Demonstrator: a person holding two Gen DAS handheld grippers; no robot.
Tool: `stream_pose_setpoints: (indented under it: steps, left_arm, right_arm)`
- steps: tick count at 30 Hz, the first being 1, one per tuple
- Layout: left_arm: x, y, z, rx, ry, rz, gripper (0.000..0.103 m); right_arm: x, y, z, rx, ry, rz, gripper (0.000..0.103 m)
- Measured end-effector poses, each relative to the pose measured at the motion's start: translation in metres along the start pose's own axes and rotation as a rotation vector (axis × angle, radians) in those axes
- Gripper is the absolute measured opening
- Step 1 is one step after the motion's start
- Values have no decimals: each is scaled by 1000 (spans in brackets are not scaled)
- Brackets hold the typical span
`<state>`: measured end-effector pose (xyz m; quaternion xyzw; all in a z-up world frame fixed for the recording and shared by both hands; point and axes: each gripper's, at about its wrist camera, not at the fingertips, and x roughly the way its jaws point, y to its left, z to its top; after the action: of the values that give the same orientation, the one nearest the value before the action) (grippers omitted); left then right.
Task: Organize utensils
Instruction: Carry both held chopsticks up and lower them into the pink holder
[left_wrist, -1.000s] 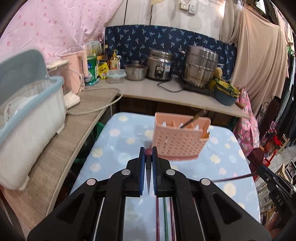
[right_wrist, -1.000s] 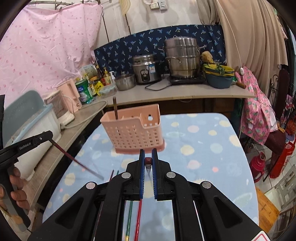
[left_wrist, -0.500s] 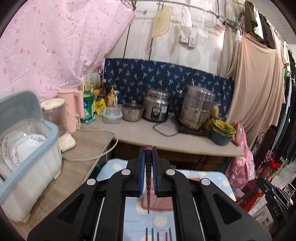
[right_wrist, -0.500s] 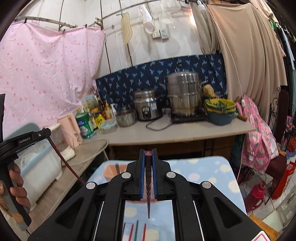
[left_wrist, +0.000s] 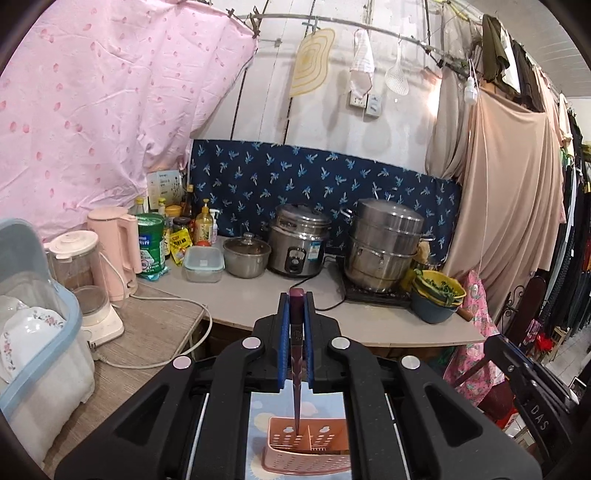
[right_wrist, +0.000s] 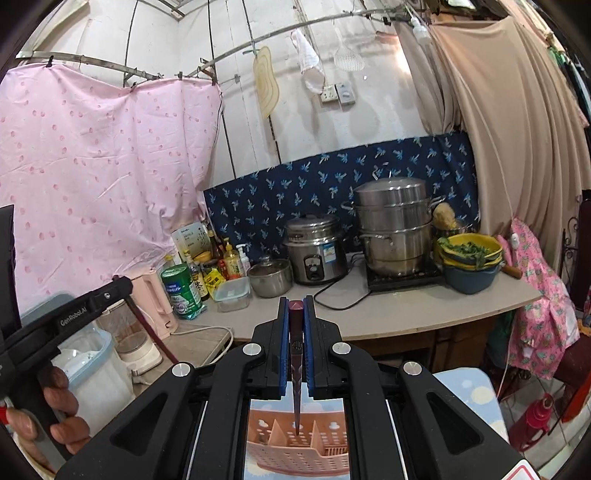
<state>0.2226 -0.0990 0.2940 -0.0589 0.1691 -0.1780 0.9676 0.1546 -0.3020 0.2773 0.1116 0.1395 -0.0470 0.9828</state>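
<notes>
My left gripper (left_wrist: 296, 306) is shut on a dark red chopstick (left_wrist: 296, 369) that hangs point down over the pink slotted utensil holder (left_wrist: 310, 450) on the blue dotted cloth. My right gripper (right_wrist: 295, 314) is shut on another dark red chopstick (right_wrist: 296, 376), its tip just above the pink holder's (right_wrist: 295, 448) middle compartments. The left gripper (right_wrist: 127, 291) also shows at the left of the right wrist view, with its chopstick slanting down. The right gripper's body (left_wrist: 532, 391) shows at the right edge of the left wrist view.
A counter (left_wrist: 258, 295) behind holds a rice cooker (left_wrist: 297, 240), steel steamer pots (left_wrist: 384, 243), a small pot (left_wrist: 245, 254), bottles and a pink kettle (left_wrist: 114, 251). A blue-rimmed dish bin (left_wrist: 33, 332) with plates stands at left. Clothes hang at right.
Both grippers have lifted and tilted up from the cloth, each with a chopstick, and now hold the sticks upright over the pink holder. The spare chopsticks on the cloth have dropped out of view.
</notes>
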Motion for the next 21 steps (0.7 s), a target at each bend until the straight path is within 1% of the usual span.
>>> stream_pose_setpoints:
  steps: [5, 8, 13, 17, 18, 21]
  left_arm:
    - [31, 5, -20, 1, 55, 10, 7]
    - [45, 8, -34, -2, 96, 11, 7]
    - [57, 9, -54, 12, 139, 16, 7]
    - [61, 12, -64, 3, 162, 24, 8]
    - [60, 13, -66, 3, 167, 29, 9]
    - [58, 17, -69, -8, 182, 38, 14]
  right_arm:
    - [33, -1, -20, -1, 71, -10, 7]
    - [44, -4, -34, 7, 103, -18, 7]
    - [54, -9, -53, 6, 144, -33, 7]
    - [50, -14, -61, 15, 140, -46, 8]
    - [49, -15, -61, 18, 138, -49, 11]
    - [41, -20, -62, 27, 131, -51, 11]
